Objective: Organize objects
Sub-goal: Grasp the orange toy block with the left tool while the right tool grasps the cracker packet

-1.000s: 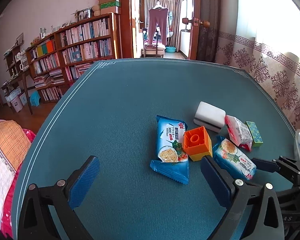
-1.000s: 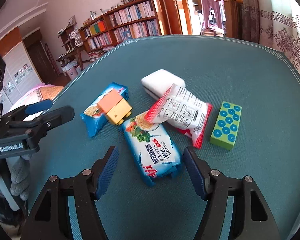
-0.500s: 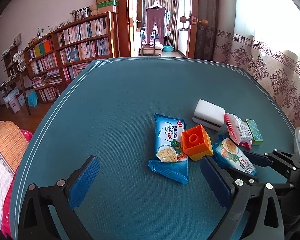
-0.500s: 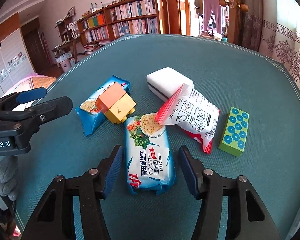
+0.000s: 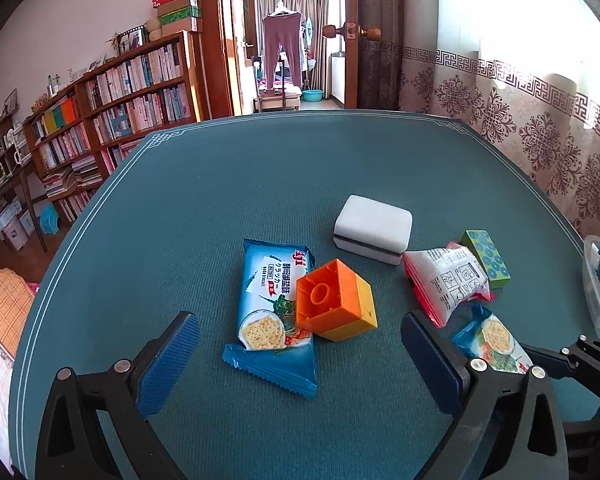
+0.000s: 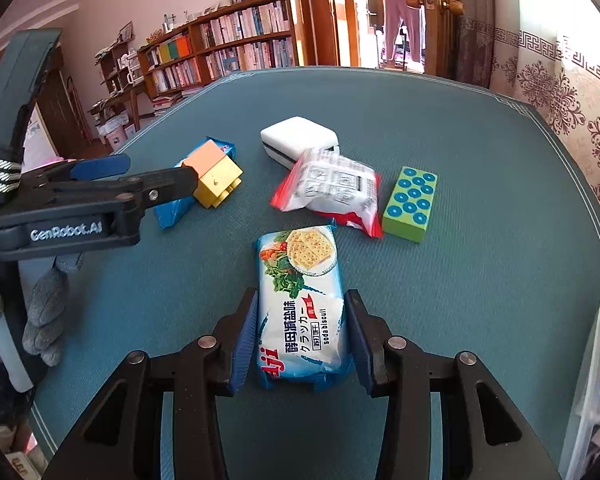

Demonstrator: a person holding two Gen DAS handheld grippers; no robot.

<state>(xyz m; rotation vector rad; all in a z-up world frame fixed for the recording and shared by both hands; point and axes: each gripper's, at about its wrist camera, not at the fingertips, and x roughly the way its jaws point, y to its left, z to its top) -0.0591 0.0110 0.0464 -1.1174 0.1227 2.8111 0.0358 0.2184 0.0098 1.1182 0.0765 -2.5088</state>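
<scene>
Soda biscuit packet (image 6: 300, 304) sits right between the fingers of the right gripper (image 6: 302, 336), near the front of the bench (image 6: 480, 128). Those fingers have just been closing in, from a wide straddle a second ago to a narrow gap now, and the blue pads are pressing on both long sides of the wrapper, which puckers a little on the right. That looks like a grip made, so the lift should come next. Its far end with the cracker picture points toward the pile.

Left gripper (image 5: 300, 354) stands wide, holding nothing, and it has edged in toward the twin soda biscuit packet (image 5: 274, 308), which lies flat with an orange and yellow toy block (image 5: 336, 300) resting on its right edge. That block may slide when the pack is taken.

The held pack is a soft blue and white foil pillow, glossy, sealed at both ends. Behind it lie a red and white snack bag (image 6: 332, 188), a green block with blue dots (image 6: 410, 204) and a white eraser (image 6: 298, 140). A clear bin edge (image 6: 596, 360) shows at far right, a likely destination.
</scene>
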